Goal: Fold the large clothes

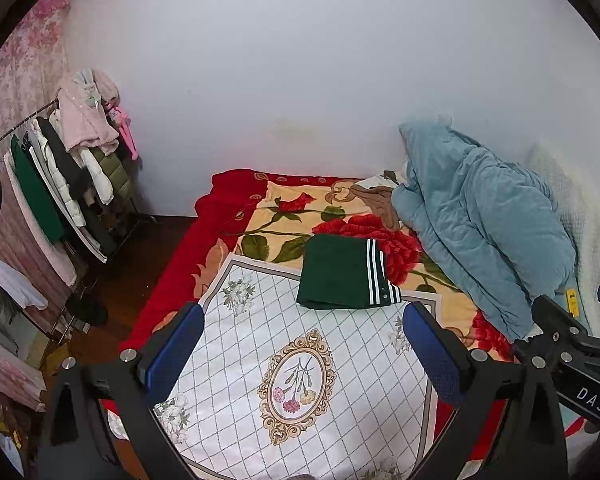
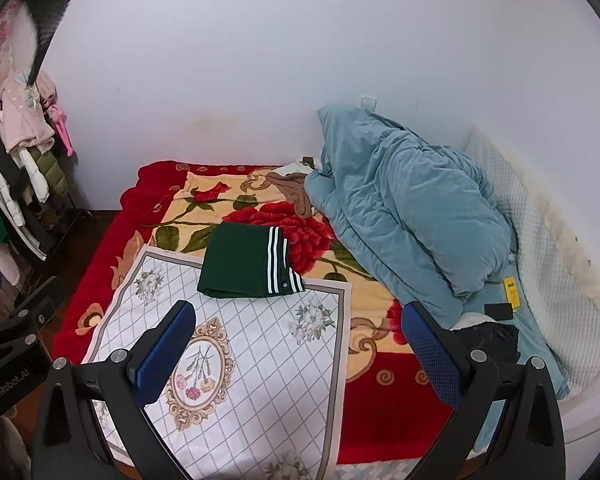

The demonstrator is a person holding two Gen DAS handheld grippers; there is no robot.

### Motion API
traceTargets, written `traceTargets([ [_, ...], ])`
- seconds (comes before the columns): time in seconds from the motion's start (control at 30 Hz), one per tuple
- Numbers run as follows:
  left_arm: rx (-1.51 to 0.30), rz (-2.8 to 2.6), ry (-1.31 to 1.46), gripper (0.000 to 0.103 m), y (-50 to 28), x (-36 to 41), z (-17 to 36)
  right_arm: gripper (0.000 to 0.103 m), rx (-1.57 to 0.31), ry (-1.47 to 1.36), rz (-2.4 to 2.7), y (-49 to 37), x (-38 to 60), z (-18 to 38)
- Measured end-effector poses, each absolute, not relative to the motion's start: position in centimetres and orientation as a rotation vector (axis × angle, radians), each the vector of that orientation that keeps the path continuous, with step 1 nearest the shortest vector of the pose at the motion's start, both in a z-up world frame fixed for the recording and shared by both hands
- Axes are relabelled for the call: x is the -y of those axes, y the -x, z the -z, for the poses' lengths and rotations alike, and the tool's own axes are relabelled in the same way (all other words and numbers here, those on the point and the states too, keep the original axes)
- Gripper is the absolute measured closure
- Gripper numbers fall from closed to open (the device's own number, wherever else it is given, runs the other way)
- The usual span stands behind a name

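A dark green garment [image 1: 342,272] [image 2: 244,266] with white stripes lies folded into a neat rectangle at the far edge of a white floral mat [image 1: 300,372] [image 2: 236,360] on the bed. My left gripper [image 1: 304,344] is open, held well back above the mat with nothing between its blue pads. My right gripper [image 2: 300,340] is open too, held back over the mat's right side and the red blanket, and it holds nothing. Its body shows at the right edge of the left wrist view.
A red flowered blanket [image 1: 260,216] [image 2: 380,380] covers the bed. A bunched blue quilt [image 1: 480,232] [image 2: 412,216] lies along the right against a white padded headboard [image 2: 548,272]. A brown cloth [image 2: 296,192] lies near the wall. A clothes rack [image 1: 68,184] stands on the floor at left.
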State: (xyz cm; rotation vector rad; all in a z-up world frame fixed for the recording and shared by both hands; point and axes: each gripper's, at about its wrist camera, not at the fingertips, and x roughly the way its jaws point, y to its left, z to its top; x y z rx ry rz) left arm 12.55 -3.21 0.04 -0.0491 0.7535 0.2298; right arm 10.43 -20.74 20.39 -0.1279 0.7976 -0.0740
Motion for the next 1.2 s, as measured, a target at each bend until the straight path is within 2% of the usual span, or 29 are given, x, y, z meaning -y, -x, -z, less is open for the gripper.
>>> traceTargets([
  [1.2,-0.744,-0.239,0.043,0.002,-12.1,2.0,-0.6,0.000,-0.791,0.139,0.056,-11.2,20.3,-20.9],
])
